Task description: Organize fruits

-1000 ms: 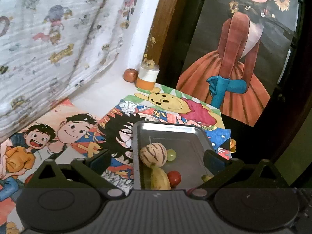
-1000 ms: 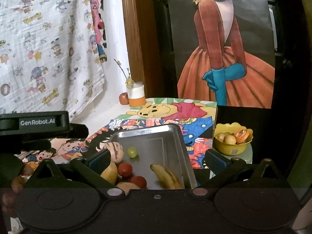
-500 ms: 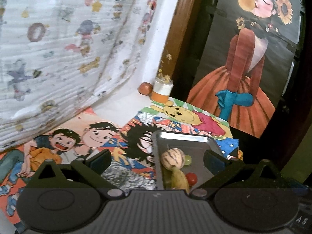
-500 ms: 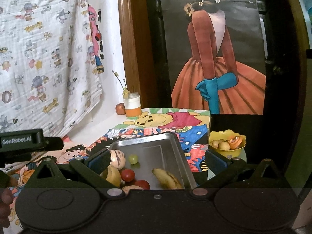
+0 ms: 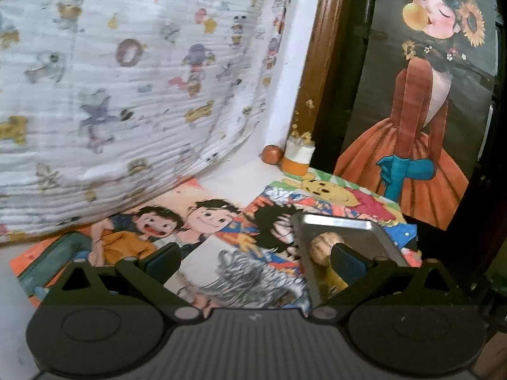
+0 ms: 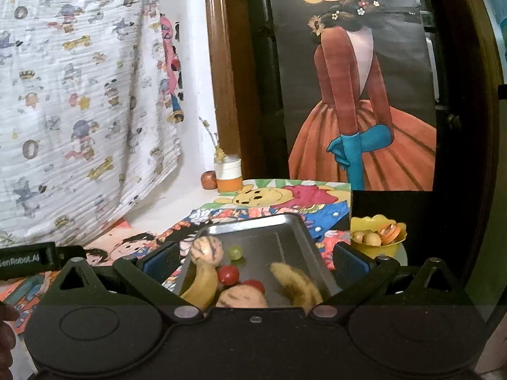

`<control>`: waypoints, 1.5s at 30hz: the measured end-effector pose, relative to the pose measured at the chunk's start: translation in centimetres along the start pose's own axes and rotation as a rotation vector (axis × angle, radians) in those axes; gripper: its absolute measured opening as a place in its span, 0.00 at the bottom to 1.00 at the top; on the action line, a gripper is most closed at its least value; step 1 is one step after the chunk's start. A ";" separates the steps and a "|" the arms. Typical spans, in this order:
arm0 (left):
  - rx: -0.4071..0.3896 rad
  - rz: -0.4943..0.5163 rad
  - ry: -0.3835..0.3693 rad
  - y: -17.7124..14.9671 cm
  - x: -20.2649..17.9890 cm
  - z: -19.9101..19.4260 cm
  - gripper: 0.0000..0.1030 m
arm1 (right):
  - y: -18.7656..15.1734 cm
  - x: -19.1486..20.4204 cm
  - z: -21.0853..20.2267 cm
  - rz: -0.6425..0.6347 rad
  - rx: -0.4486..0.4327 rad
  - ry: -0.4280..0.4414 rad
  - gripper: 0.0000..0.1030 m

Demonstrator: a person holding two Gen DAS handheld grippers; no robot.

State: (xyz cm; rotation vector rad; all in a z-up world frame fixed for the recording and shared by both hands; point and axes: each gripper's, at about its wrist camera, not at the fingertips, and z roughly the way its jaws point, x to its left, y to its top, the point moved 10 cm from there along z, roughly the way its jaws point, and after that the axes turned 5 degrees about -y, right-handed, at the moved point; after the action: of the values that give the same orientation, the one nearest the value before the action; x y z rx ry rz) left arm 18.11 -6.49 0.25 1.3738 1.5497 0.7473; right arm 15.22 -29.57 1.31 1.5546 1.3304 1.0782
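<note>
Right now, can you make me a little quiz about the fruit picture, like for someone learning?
1. True or false: the green grape lies inside the metal tray.
2. Which holds small fruits beside the tray? A) yellow bowl B) blue bucket C) wicker basket
3. Fill in: the right gripper is ____ and holds nothing.

Key:
1. True. It sits near the striped melon and a red tomato.
2. A. The yellow bowl stands off the tray's right side.
3. Open. Its jaws stand wide apart above the tray; the left gripper is open too.
</note>
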 end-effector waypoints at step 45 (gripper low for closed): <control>0.041 0.090 0.040 -9.5 4.4 -7.2 1.00 | -8.1 3.3 -5.1 -0.074 0.098 0.115 0.99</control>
State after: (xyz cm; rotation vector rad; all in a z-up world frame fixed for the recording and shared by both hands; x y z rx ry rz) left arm 7.66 -3.18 -6.24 1.4746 1.5498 0.8060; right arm 8.17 -25.10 -4.41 1.5210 1.5266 1.0842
